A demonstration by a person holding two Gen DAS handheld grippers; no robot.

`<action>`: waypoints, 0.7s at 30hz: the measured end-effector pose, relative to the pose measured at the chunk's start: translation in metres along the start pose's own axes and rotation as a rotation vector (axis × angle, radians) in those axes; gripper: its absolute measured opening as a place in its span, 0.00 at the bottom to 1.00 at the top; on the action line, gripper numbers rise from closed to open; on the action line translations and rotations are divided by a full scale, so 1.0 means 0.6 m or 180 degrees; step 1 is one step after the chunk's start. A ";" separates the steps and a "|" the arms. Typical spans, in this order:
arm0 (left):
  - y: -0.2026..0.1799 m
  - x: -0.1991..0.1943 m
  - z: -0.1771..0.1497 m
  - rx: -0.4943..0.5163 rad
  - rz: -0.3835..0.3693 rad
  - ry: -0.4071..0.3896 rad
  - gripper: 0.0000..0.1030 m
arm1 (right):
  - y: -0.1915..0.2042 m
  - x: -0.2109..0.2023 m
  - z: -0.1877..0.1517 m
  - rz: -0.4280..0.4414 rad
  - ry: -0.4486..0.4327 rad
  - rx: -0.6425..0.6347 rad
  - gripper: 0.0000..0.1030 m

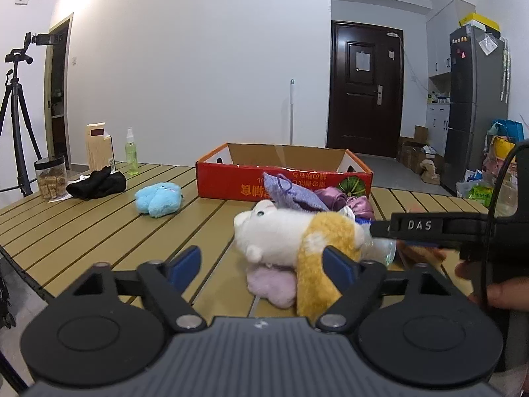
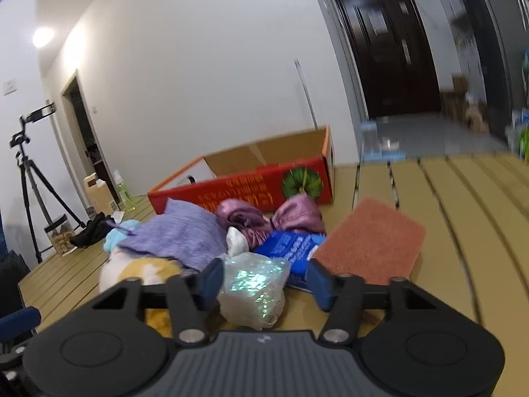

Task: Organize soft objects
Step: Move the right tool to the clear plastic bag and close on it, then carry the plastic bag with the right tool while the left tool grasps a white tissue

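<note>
Plush toys lie heaped on the slatted table (image 1: 99, 218) in front of the red box (image 1: 231, 185) — a white-and-yellow plush (image 1: 284, 235) over a pink one (image 1: 271, 284), a purple cloth (image 2: 178, 235) behind. The left gripper (image 1: 261, 264) is spread wide, its right finger (image 1: 337, 266) against the yellow fur. The right gripper (image 2: 263, 279) is parted around a shiny bag (image 2: 253, 286), fingers not pressing it. A blue plush (image 1: 158, 198) sits apart.

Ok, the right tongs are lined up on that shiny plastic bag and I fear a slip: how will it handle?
The bag looks crinkly and thin, so it probably crumples. Its glossy film may slip. It seems light for its bulk.
</note>
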State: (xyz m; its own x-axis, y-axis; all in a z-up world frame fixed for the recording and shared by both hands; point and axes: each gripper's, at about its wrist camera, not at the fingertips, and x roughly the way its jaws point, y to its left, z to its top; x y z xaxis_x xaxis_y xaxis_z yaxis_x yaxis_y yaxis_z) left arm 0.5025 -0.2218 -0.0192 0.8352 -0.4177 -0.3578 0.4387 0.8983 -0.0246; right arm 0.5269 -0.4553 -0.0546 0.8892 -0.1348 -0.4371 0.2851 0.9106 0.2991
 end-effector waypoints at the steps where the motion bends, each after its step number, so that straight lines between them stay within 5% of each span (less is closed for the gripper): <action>1: 0.000 0.006 0.002 -0.0023 0.0007 0.0033 0.66 | -0.003 0.010 0.001 0.0050 0.0041 0.0039 0.50; 5: 0.011 0.027 -0.002 -0.0241 0.0062 0.0212 0.51 | -0.013 0.037 -0.011 0.0094 0.0256 0.0099 0.42; 7: 0.011 0.029 -0.001 -0.0262 0.0079 0.0242 0.51 | -0.019 0.040 -0.019 0.0157 0.0354 0.0191 0.22; 14: -0.012 0.010 0.031 -0.0139 0.0088 0.0072 0.52 | -0.031 0.023 -0.021 0.0101 0.0300 0.0190 0.14; 17: -0.041 0.014 0.069 0.0003 -0.0139 0.0001 0.44 | -0.038 -0.004 -0.017 0.0055 0.0191 0.0187 0.12; 18: -0.051 0.022 0.082 0.0027 -0.0234 0.0040 0.35 | -0.041 -0.013 -0.016 0.0054 0.0158 0.0209 0.12; 21: -0.093 0.066 0.117 0.0163 -0.0623 0.0343 0.35 | -0.054 -0.042 -0.010 0.0027 0.0040 0.0238 0.12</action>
State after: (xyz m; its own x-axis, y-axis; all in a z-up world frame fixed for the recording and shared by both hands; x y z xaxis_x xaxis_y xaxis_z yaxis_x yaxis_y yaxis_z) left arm 0.5348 -0.2980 0.0334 0.6933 -0.5639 -0.4487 0.6075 0.7923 -0.0571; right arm 0.4931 -0.4789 -0.0584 0.8873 -0.1219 -0.4449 0.3040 0.8799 0.3653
